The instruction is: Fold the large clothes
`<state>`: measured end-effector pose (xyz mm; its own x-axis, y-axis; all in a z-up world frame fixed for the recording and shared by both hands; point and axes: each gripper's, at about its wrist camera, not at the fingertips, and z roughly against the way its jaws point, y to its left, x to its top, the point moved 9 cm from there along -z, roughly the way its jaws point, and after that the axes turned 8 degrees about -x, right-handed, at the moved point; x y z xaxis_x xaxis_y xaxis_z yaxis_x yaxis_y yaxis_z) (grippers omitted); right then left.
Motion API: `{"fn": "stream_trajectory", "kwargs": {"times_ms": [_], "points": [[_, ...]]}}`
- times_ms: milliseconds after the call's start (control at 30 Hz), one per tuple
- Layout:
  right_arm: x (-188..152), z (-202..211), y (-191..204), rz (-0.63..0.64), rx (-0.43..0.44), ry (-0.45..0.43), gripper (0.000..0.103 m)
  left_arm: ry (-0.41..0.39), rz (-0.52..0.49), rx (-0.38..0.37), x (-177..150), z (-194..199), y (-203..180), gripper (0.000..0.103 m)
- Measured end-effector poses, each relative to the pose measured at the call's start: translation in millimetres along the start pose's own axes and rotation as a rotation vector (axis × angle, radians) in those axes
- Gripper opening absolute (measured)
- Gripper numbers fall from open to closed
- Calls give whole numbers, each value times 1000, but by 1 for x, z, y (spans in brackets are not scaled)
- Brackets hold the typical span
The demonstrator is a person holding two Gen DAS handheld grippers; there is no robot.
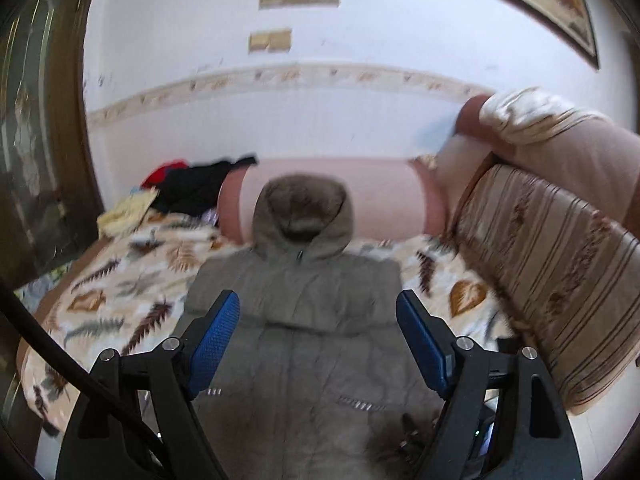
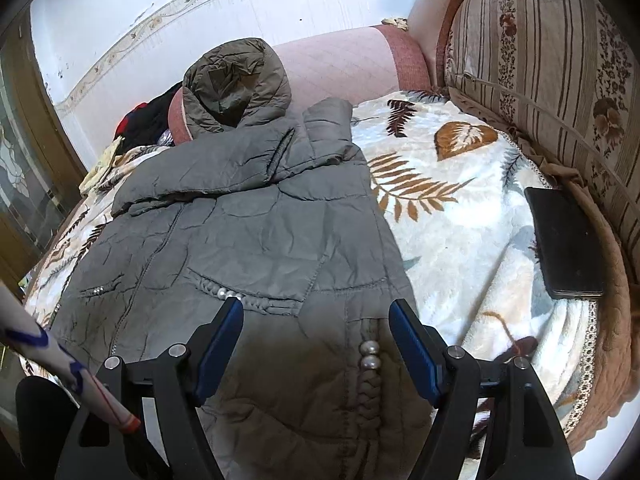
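Note:
A grey-green hooded padded coat point(image 1: 304, 320) point(image 2: 256, 232) lies flat on a leaf-patterned blanket point(image 1: 120, 280) point(image 2: 460, 208), front up. Its hood point(image 1: 302, 212) point(image 2: 236, 80) rests against a pink bolster point(image 1: 360, 196) point(image 2: 340, 64). Both sleeves are folded across the chest. My left gripper point(image 1: 318, 308) hovers above the coat's middle, open, nothing between its blue pads point(image 1: 214, 344). My right gripper point(image 2: 316, 316) hangs over the coat's lower right part near a braided pocket trim with pearls point(image 2: 370, 354), open and empty too.
A striped floral cushion point(image 1: 552, 264) point(image 2: 540, 80) lines the right side. A black phone point(image 2: 564, 240) lies on the blanket beside it. Dark and red clothes point(image 1: 188, 184) point(image 2: 144, 120) are piled at the far left. A wooden glazed door point(image 1: 36, 160) stands left.

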<state>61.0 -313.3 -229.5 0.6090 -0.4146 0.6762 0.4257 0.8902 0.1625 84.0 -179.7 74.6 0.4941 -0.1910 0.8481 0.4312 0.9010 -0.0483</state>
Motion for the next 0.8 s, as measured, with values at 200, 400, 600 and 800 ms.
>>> {"fn": "stream_trajectory", "kwargs": {"times_ms": [200, 400, 600, 800], "points": [[-3, -3, 17, 42, 3, -3, 80, 63, 41, 53, -30, -23, 39, 80], [-7, -7, 32, 99, 4, -3, 80, 79, 81, 82, -47, -32, 74, 80], [-12, -17, 38, 115, -5, 20, 80, 109, 86, 114, -70, -58, 106, 80], [-23, -33, 43, 141, -29, 62, 80, 188, 132, 115, -110, -97, 142, 80]]}}
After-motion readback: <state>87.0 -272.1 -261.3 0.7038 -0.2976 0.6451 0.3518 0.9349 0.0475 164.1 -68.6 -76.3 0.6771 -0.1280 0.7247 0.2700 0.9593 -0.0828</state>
